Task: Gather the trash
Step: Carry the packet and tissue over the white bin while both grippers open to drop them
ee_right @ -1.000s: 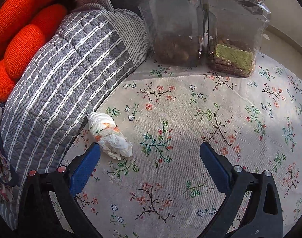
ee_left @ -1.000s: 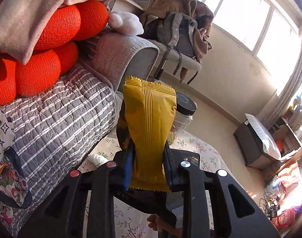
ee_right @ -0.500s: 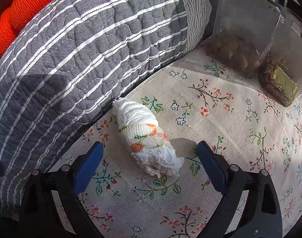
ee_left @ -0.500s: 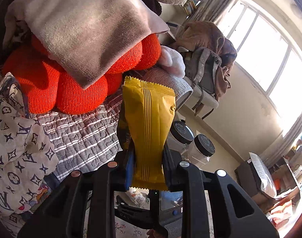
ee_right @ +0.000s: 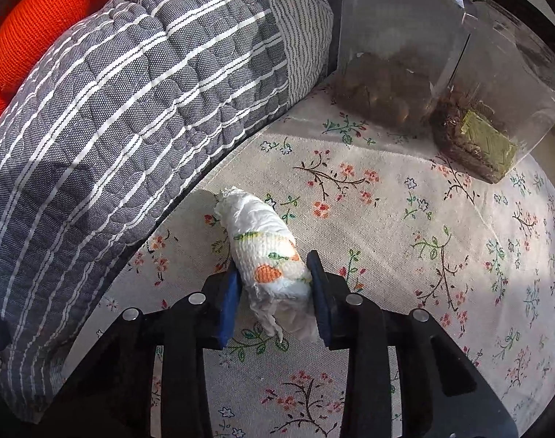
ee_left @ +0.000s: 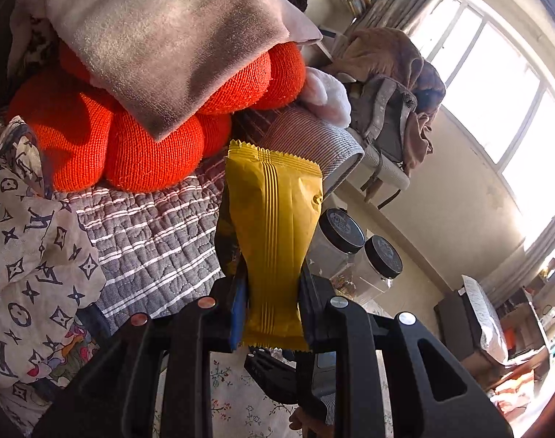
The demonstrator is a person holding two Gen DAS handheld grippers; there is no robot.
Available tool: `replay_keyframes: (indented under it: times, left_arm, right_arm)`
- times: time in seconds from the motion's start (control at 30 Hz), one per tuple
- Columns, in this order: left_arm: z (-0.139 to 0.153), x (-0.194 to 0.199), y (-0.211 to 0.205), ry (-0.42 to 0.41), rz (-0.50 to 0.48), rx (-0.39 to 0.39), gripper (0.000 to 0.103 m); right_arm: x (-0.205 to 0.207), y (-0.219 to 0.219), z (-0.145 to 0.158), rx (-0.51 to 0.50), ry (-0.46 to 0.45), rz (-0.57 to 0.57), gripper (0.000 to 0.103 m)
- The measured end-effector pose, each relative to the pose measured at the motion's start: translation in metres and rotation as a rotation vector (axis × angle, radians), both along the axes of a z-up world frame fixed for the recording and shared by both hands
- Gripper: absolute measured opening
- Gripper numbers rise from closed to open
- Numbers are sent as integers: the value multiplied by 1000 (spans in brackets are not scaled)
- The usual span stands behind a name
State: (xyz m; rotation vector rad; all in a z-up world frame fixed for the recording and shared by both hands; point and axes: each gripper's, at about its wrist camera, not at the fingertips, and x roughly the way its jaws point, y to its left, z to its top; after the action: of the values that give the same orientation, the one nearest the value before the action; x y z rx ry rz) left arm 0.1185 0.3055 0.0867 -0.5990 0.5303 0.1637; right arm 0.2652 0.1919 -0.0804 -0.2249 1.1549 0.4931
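My left gripper (ee_left: 272, 292) is shut on a yellow snack wrapper (ee_left: 273, 226) and holds it upright in the air above the table. My right gripper (ee_right: 275, 292) is shut on a crumpled white paper towel with orange and green print (ee_right: 266, 255). The towel lies on the floral tablecloth (ee_right: 405, 255), close to the sofa's edge. Its far end sticks out beyond the fingers.
A grey striped quilted sofa cover (ee_right: 131, 109) borders the table on the left. Two clear jars with black lids (ee_right: 441, 54) stand at the table's far side; they also show in the left wrist view (ee_left: 361, 252). Orange cushions (ee_left: 149, 138) lie under a beige cloth (ee_left: 160, 33).
My right gripper moved forward over the paper towel and closed on it. My left gripper rose and tilted up with the yellow wrapper held fast.
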Motion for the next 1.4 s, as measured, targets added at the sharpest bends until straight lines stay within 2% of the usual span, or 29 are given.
replay_keyframes:
  times: [0.3,0.53,0.67,0.83,1.0,1.4]
  left_arm:
    - [-10,13,-20,76,-26,17,25]
    - [-12,21,-51,111,-67,65,25]
    - [-13,25,-76,126,-99,91,25]
    - [-16,29,-111,148,-152,132,25]
    - [-23,34,-151,179,-228,148,25]
    - [-46,28,-248,217,-387,257,25]
  right_arm:
    - [-10,-47,42,23,-63,-96,33]
    - [-20,-116,64,21,-97,-200,33]
    - [-26,-176,72,29,-104,-260,33]
    - [-33,-223,66,31,-125,-336,34]
    - [-53,-280,74,26,-154,-422,34]
    - [-112,-430,91,22,-219,-647,34]
